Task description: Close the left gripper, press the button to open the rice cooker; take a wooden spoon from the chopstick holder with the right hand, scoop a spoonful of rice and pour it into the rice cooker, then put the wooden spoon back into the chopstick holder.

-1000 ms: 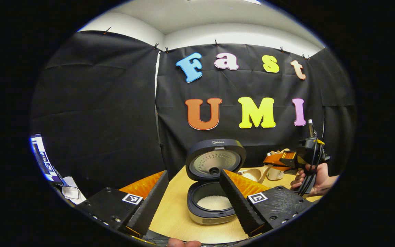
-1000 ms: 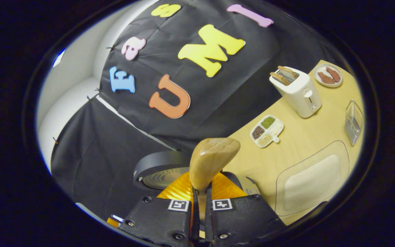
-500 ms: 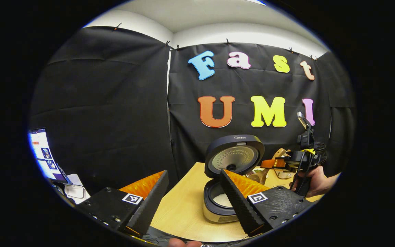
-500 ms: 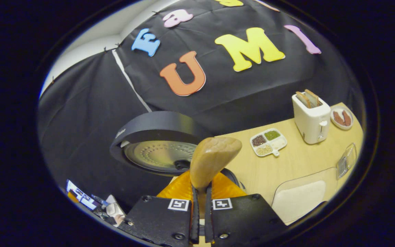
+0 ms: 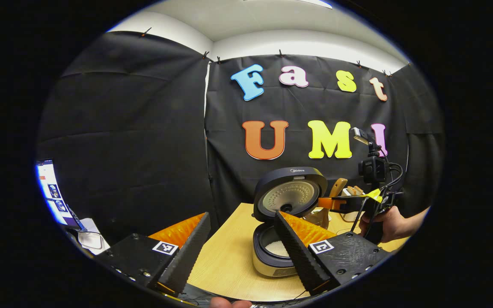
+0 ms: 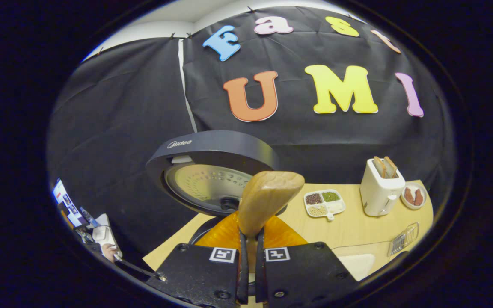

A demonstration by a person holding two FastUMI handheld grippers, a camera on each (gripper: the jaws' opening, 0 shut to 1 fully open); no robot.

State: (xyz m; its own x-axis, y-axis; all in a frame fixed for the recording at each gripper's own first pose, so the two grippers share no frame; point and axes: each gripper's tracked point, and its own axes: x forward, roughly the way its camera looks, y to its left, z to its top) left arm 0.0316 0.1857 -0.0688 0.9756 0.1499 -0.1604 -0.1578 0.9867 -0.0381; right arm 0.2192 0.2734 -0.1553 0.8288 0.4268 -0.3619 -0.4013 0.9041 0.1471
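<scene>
In the right gripper view, the right tongs (image 6: 248, 256) are clamped on the handle of the wooden spoon (image 6: 268, 201), both fingers pressing it, with the spoon's bowl rising just ahead of them. Directly behind the bowl stands the raised lid of the rice cooker (image 6: 212, 169). Farther off on the bench (image 6: 349, 224) sit a divided dish of grains (image 6: 324, 202), a white toaster (image 6: 379, 192) with bread in its slots, and a small plate (image 6: 413, 196) just beside the toaster. A wire holder (image 6: 405, 244) lies near the bench's front edge.

In the left gripper view, the left tongs (image 5: 242, 239) are spread wide apart, gripping nothing. Between and beyond their fingers the rice cooker (image 5: 278, 252) sits open on the bench (image 5: 229, 265), white rice (image 5: 278, 247) in its pot. To its right, a hand (image 5: 385, 222) holds the right tongs (image 5: 336, 204) level, beside the raised lid.
</scene>
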